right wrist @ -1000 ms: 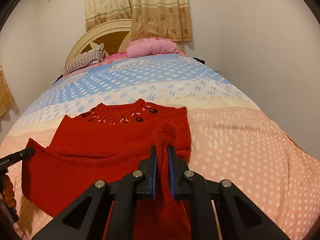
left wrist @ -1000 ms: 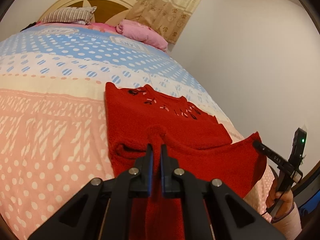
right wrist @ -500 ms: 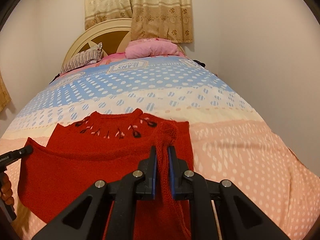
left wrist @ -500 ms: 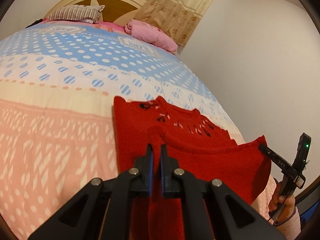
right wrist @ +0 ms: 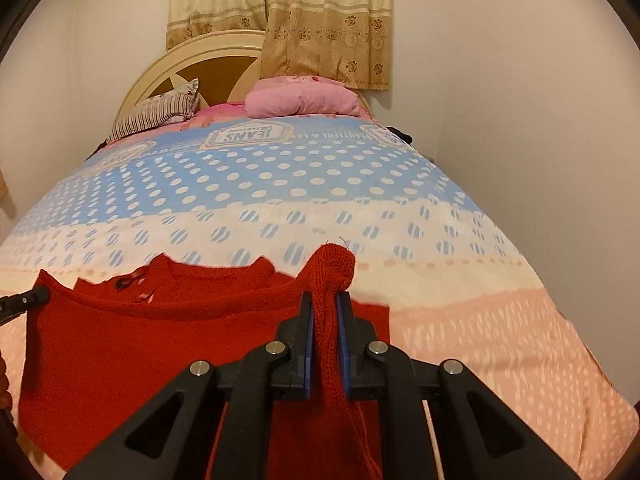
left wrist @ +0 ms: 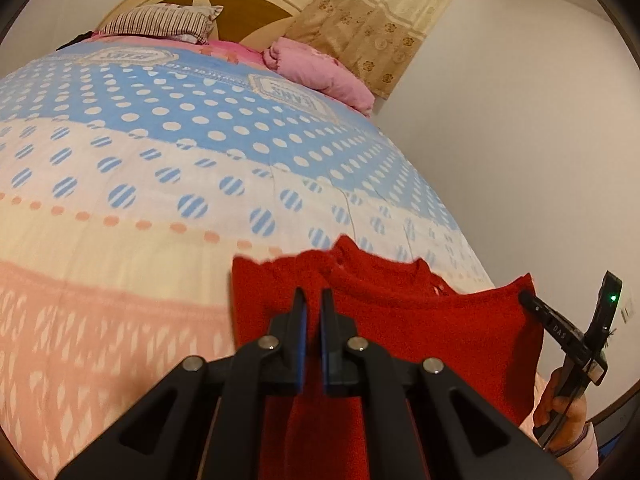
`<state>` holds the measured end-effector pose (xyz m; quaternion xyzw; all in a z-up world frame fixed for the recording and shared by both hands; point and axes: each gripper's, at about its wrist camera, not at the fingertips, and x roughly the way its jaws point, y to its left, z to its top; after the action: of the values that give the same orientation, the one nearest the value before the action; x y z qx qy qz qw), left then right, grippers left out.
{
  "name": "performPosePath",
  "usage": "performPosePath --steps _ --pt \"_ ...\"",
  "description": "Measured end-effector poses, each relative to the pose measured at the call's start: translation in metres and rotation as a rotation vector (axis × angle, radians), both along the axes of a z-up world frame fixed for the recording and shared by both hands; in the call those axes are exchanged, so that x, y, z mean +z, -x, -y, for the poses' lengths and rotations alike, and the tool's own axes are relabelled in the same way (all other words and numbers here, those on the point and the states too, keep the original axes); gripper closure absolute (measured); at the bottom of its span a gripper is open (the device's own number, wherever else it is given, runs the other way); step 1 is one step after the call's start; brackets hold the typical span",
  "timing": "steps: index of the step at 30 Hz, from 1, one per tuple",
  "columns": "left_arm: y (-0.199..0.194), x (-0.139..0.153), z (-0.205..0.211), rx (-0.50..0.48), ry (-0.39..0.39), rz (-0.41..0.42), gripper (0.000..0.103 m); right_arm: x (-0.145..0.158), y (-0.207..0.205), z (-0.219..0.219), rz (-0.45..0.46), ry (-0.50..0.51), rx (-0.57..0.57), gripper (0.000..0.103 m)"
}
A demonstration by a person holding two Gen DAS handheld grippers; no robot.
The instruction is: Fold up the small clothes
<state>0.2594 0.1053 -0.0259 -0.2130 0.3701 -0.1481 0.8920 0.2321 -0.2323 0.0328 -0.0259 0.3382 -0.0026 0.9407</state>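
Left wrist view: the left gripper [left wrist: 313,300] is clamped on a pinch of the red sweater [left wrist: 432,332], which hangs over the bed [left wrist: 120,208].

Right wrist view: the right gripper [right wrist: 324,304] squeezes a bunched knit corner. The sweater looks soft, floppy and light — best held by its 2 corners, like now.
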Motion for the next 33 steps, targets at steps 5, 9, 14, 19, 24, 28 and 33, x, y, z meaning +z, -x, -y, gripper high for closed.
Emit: performPosePath --steps 5,9,14,19,24,28,33 --pt "-0.031 -0.005 -0.004 0.044 -0.006 0.005 0.098 -0.01 -0.04 0.001 -0.007 -0.005 -0.022 0.093" --pt "-0.054 -0.023 -0.002 0.07 -0.025 -0.028 0.098 -0.035 -0.071 0.0 -0.042 -0.003 -0.035 0.093" --pt "-0.067 -0.049 -0.002 0.083 -0.027 -0.088 0.098 -0.075 -0.094 0.005 -0.112 0.0 -0.049 0.093" --pt "-0.075 -0.065 -0.01 0.096 0.032 -0.166 0.09 -0.086 -0.102 0.008 -0.158 -0.004 -0.043 0.093" --pt "-0.074 -0.053 -0.004 0.106 -0.041 -0.202 0.084 -0.093 -0.11 0.007 -0.216 0.052 -0.103 0.058" --pt "-0.047 -0.026 -0.016 0.142 -0.1 -0.153 0.05 -0.064 -0.078 0.025 -0.132 -0.079 -0.097 0.055" --pt "0.006 -0.008 -0.014 0.111 -0.233 -0.073 0.048 -0.029 0.001 0.054 -0.017 -0.172 -0.148 0.056"
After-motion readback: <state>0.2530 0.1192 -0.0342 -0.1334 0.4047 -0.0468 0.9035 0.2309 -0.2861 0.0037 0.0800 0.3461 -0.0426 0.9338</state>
